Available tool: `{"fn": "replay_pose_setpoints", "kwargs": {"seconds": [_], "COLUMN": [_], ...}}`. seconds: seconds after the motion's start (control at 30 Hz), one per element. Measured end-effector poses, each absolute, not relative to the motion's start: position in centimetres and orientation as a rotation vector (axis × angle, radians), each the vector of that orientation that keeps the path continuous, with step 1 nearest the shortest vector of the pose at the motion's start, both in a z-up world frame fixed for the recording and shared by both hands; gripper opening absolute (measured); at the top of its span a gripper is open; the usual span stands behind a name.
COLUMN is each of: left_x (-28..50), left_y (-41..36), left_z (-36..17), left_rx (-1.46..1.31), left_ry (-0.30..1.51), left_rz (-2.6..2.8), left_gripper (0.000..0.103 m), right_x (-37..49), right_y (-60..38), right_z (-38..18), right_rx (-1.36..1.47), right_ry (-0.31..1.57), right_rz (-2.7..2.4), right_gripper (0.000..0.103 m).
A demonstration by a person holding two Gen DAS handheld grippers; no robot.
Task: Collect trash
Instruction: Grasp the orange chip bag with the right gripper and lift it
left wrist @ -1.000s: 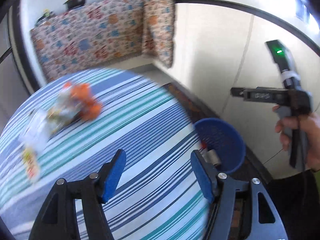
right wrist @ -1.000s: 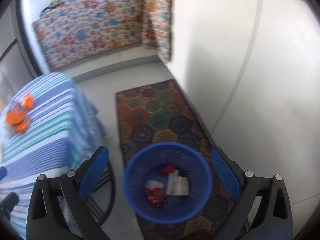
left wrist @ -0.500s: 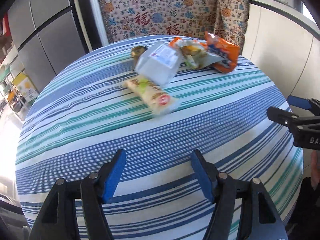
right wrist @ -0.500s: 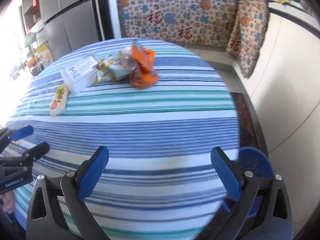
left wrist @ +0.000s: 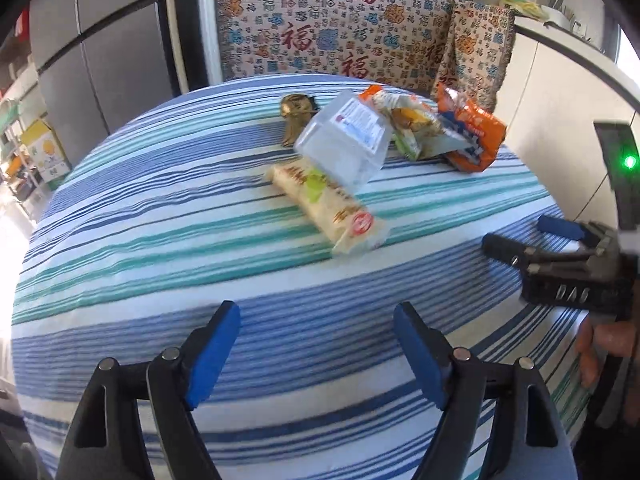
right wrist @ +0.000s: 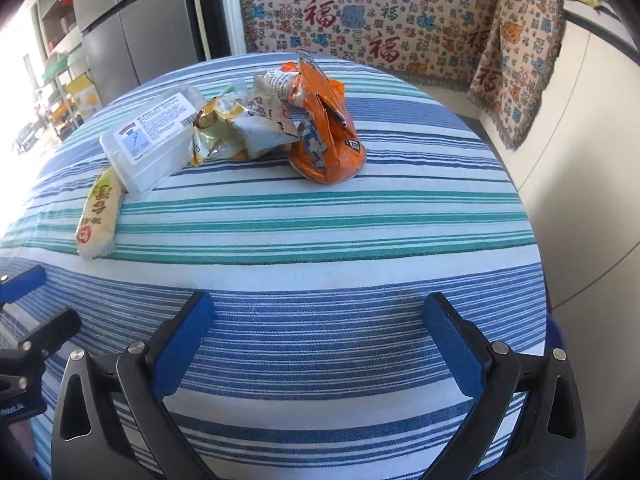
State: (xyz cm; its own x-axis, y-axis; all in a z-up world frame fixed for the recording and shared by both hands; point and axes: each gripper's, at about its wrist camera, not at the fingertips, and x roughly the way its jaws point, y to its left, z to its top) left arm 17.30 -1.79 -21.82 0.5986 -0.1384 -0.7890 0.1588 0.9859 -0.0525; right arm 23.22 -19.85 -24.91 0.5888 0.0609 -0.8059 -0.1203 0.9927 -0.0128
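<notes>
1. Trash lies clustered at the far side of the striped surface (right wrist: 320, 240), around 12 o'clock from both grippers: orange bag (right wrist: 326, 136), crumpled wrappers (right wrist: 244, 128), clear plastic box (right wrist: 150, 140), cream snack packet (right wrist: 100, 216).
2. Box leans on the packet; pulling either risks shifting the other.
3. Orange bag stands upright, likely to tip or crumple when pinched.
4. Left gripper (left wrist: 316, 356) is opening, nothing between the jaws; right gripper (right wrist: 320, 348) is spread wide, empty.
5. Both grippers are close together; converging on one item risks collision.

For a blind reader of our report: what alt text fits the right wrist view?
The open right hand-held gripper hovers empty over a round table in striped cloth. Beyond it lie an orange snack bag, crumpled wrappers, a clear plastic box and a yellow packet.
</notes>
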Motion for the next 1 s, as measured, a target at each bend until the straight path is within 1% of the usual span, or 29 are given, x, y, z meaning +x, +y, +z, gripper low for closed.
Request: {"fn": "replay_pose_setpoints", "kwargs": {"seconds": [0.13,0.27,0.33,0.37,0.4,0.47,0.5,0.57,0.73,0.77,0.8,0.83,0.87,0.9,1.0], "left_x": [20.5,24.0,24.7,24.7,24.6,24.1,23.8,23.0,21.0,20.8,20.6,20.5,20.6,20.6,21.4], "left_y": [-2.8,-3.0,-2.9,-2.9,-2.8,-2.5,-2.1,-0.6,3.3,4.0,4.4,4.7,4.8,4.9,4.6], "left_z": [-20.8,-21.3,-21.7,-21.6,-21.5,-21.5,-21.4,-21.2,-20.4,-20.4,-20.3,-20.4,-20.5,-20.6,-21.6], "left_rx": [-0.027,-0.030,-0.027,-0.009,0.009,0.030,0.024,0.020,0.066,0.065,0.062,0.059,0.058,0.056,0.054], "left_ry": [0.891,0.934,0.951,0.937,0.932,0.931,0.937,0.947,0.944,0.941,0.938,0.936,0.933,0.929,0.950], "left_rz": [-0.175,-0.111,-0.104,-0.101,-0.103,-0.128,-0.151,-0.191,-0.219,-0.223,-0.225,-0.223,-0.206,-0.191,-0.153], "left_gripper": [0.081,0.081,0.079,0.067,0.052,0.031,0.027,0.025,0.026,0.032,0.046,0.055,0.068,0.071,0.072], "right_x": [23.3,23.3,23.3,23.2,23.2,23.2,23.2,23.2,23.2,23.2,23.3,23.3,23.3,23.3,23.2], "right_y": [-20.0,-19.9,-19.9,-19.9,-19.9,-19.9,-19.9,-19.9,-19.9,-19.9,-19.9,-19.9,-19.9,-19.9,-19.9], "right_z": [-25.0,-25.0,-25.0,-25.0,-25.0,-25.0,-25.0,-25.0,-25.0,-25.0,-25.0,-25.0,-25.0,-25.0,-25.0], "right_rx": [-0.066,-0.066,-0.065,-0.065,-0.064,-0.065,-0.065,-0.065,-0.065,-0.065,-0.065,-0.064,-0.064,-0.064,-0.064], "right_ry": [0.935,0.935,0.935,0.935,0.935,0.935,0.935,0.935,0.934,0.934,0.934,0.934,0.934,0.934,0.934], "right_rz": [0.105,0.105,0.105,0.105,0.105,0.105,0.105,0.105,0.103,0.103,0.103,0.103,0.103,0.103,0.103], "right_gripper": [0.103,0.103,0.103,0.103,0.103,0.103,0.103,0.103,0.103,0.103,0.103,0.103,0.103,0.103,0.103]}}
